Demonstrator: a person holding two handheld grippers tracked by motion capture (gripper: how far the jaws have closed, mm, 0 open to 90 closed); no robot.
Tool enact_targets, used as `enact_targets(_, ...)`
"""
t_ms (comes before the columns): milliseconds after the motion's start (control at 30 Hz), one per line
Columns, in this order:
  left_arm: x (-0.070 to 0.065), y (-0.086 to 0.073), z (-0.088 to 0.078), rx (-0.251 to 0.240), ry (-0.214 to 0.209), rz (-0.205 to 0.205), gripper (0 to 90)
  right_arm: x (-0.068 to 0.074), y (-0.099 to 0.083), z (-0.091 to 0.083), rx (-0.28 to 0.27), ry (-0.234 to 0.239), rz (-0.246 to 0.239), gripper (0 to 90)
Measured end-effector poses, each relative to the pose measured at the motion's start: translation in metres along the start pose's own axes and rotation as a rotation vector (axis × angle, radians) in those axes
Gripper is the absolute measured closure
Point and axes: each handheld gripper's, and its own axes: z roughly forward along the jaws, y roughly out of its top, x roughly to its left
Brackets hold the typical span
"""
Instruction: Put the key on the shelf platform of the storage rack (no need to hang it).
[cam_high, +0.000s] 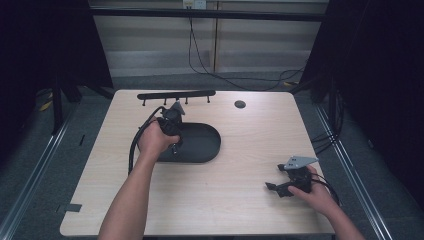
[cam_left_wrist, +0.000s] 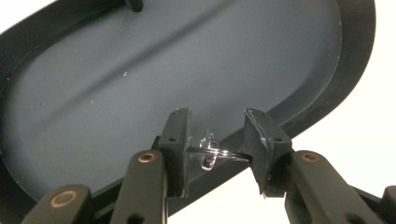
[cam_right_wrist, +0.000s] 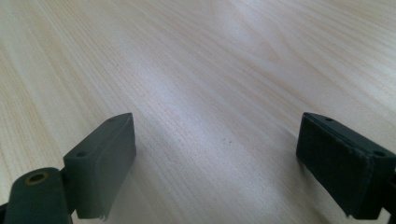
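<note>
While my left gripper (cam_left_wrist: 215, 142) clamps a key ring (cam_left_wrist: 215, 152) above the near rim of the tray (cam_left_wrist: 140, 70), my right gripper (cam_right_wrist: 217, 163) rests with jaws apart on the near-right table (cam_right_wrist: 210, 70).

A light wooden table (cam_high: 240, 165) stands on a grey floor (cam_high: 30, 165). At its far edge lies a long black rack (cam_high: 176, 94) with short pegs, and to its right a round dark grommet (cam_high: 240, 104). Black cables (cam_high: 210, 65) trail beyond.
</note>
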Motion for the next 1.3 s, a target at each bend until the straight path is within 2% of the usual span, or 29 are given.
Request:
enact_targets(33,0.001,0.000,0.000,0.000,0.001,0.008,61.9,0.000,0.000,0.000,0.000,0.000,0.001,11.5)
enact_targets(100,0.001,-0.001,0.002,-0.004,0.002,-0.012,61.9,0.000,0.000,0.000,0.001,0.000,0.001,11.5)
enact_targets(367,0.003,-0.001,0.010,0.002,0.001,-0.008,61.9,0.000,0.000,0.000,0.001,0.001,0.001,11.5)
enact_targets(567,0.002,0.000,0.012,-0.012,-0.004,-0.019,61.8,0.000,0.000,0.000,0.000,0.000,0.000,11.4)
enact_targets(600,0.001,0.001,0.013,-0.027,0.002,-0.019,61.7,0.000,0.000,0.000,0.000,0.000,0.000,11.5)
enact_targets(767,0.002,0.002,0.016,-0.032,0.014,0.002,61.6,0.000,0.000,0.000,0.000,0.000,0.000,11.5)
enact_targets(800,0.001,0.002,0.017,-0.037,0.016,-0.009,61.6,0.000,0.000,0.000,0.000,0.000,0.000,11.5)
enact_targets(867,0.001,0.002,0.017,-0.048,0.018,-0.003,61.6,0.000,0.000,0.000,0.000,0.000,-0.001,11.5)
enact_targets(900,0.002,0.003,0.017,-0.046,0.022,0.012,61.6,0.000,0.000,0.000,0.000,0.000,0.000,11.5)
enact_targets(933,0.001,0.003,0.018,-0.048,0.021,0.004,61.5,0.000,0.000,0.000,0.000,0.000,0.000,11.5)
enact_targets(1033,0.001,0.003,0.020,-0.046,0.024,0.016,61.5,0.000,0.000,0.000,0.000,0.000,0.000,11.5)
enact_targets(1200,0.000,0.002,0.023,-0.051,0.025,0.008,61.3,0.000,0.000,0.000,0.000,0.000,0.000,11.5)
enact_targets(1300,0.001,0.001,0.025,-0.051,0.028,0.018,61.3,0.000,0.000,0.000,0.000,0.000,0.000,11.4)
